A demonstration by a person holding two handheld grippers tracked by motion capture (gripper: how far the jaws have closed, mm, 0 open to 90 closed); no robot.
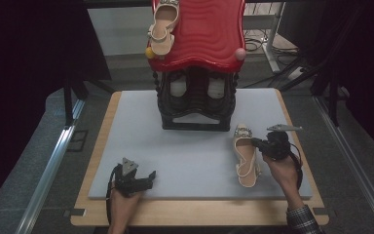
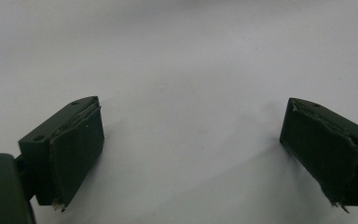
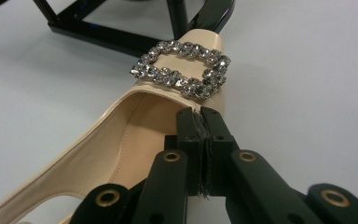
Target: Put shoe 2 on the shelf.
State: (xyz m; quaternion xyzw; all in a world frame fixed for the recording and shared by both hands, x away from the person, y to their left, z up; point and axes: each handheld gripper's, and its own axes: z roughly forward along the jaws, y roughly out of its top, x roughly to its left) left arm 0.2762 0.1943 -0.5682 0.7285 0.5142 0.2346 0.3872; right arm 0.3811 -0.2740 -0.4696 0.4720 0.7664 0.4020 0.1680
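Note:
A beige slingback shoe with a rhinestone buckle lies on the grey mat at the right, toe toward the rack. My right gripper is shut on the right rim of this shoe just behind the buckle, jaws pressed together. A matching shoe rests on the red wavy top of the black rack. My left gripper sits low over the mat's near left part, open, with bare mat between its pads.
The rack stands at the mat's far middle with dark shoes on its lower shelf. Its black base frame lies just beyond the held shoe's toe. A wooden table edge frames the mat.

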